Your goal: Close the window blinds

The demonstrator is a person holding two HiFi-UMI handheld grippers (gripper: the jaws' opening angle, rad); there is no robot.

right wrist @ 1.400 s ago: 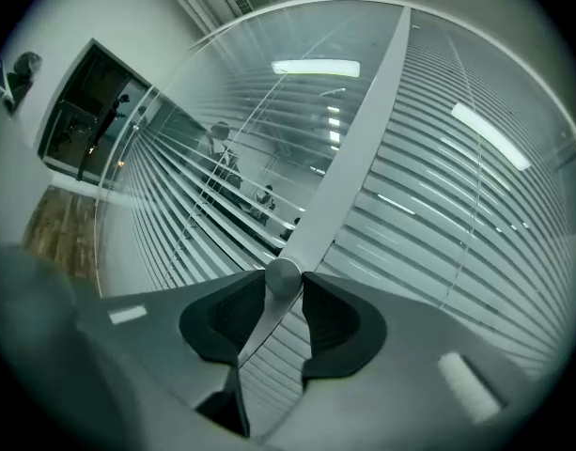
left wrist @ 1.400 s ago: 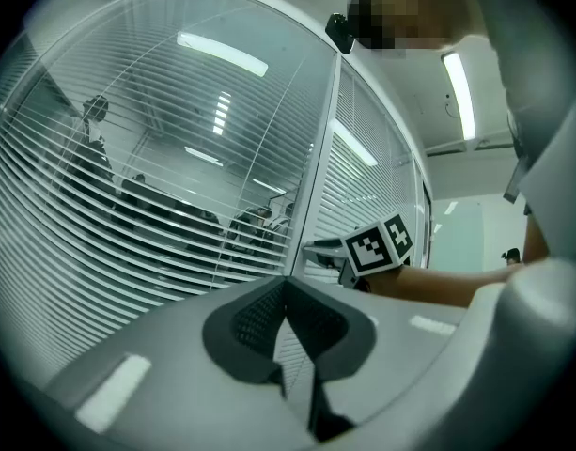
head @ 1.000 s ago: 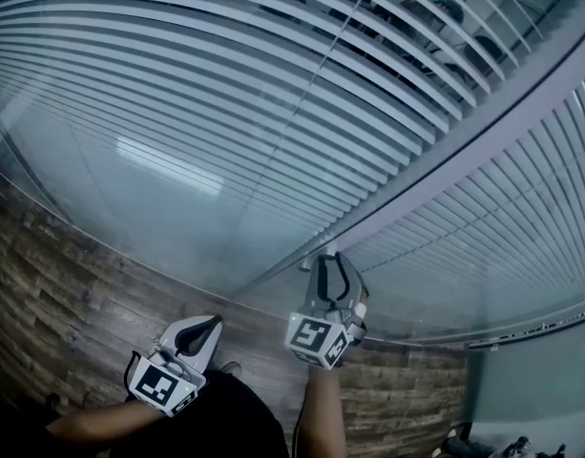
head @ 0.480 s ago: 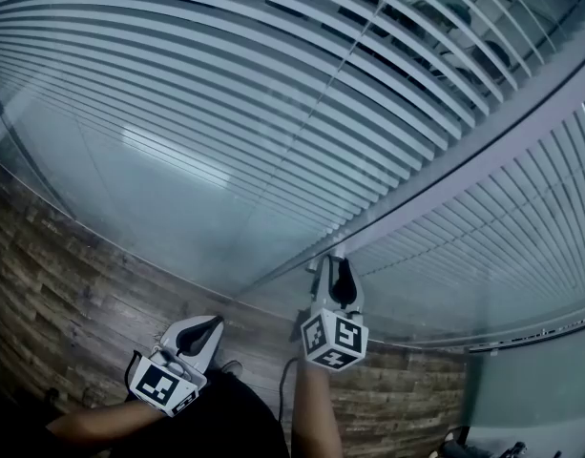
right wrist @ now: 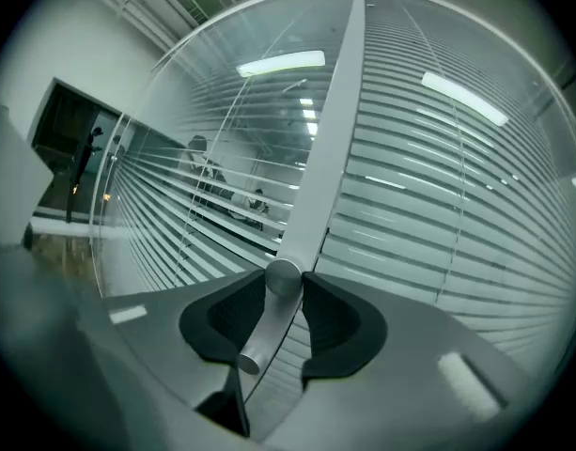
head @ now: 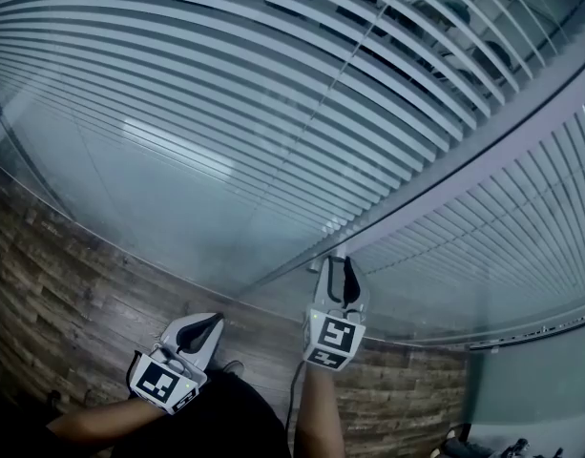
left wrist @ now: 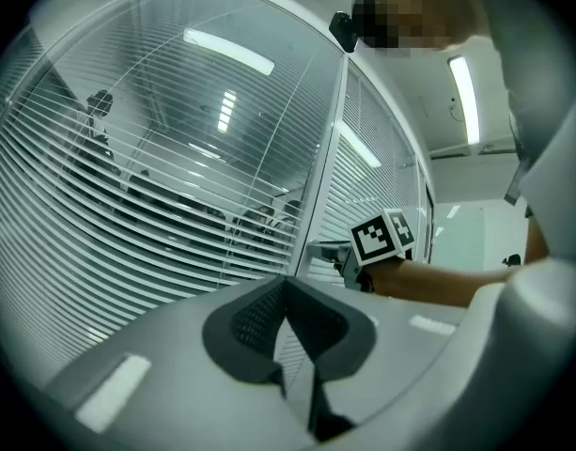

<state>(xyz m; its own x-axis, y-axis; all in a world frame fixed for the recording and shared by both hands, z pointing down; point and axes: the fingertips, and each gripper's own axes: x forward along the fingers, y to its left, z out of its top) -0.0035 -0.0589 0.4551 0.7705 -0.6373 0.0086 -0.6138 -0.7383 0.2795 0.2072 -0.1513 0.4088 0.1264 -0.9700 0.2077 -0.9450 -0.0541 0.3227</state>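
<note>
Slatted blinds [head: 225, 93] hang behind the glass on both sides of a grey frame post [head: 464, 165]. The left panel's slats stand apart, and a room shows through them. On the post sits a small metal knob [right wrist: 283, 275] with a short stem [right wrist: 259, 336]. My right gripper [head: 338, 263] reaches up to the post; its jaws are closing and the pads press on the knob's round head. My left gripper [head: 208, 321] hangs lower left, away from the glass, shut with nothing in it. The left gripper view shows its tips [left wrist: 288, 285] together, with the right gripper [left wrist: 325, 250] at the post.
A wood-plank floor [head: 73, 275] runs along the foot of the glass wall. The right panel's blinds [head: 502, 227] have closer-lying slats. The person's forearms and dark clothing [head: 225, 418] fill the bottom of the head view.
My right gripper has rolled at the knob from a rightward tilt to upright, its marker cube now facing the camera. The left gripper has stayed put.
</note>
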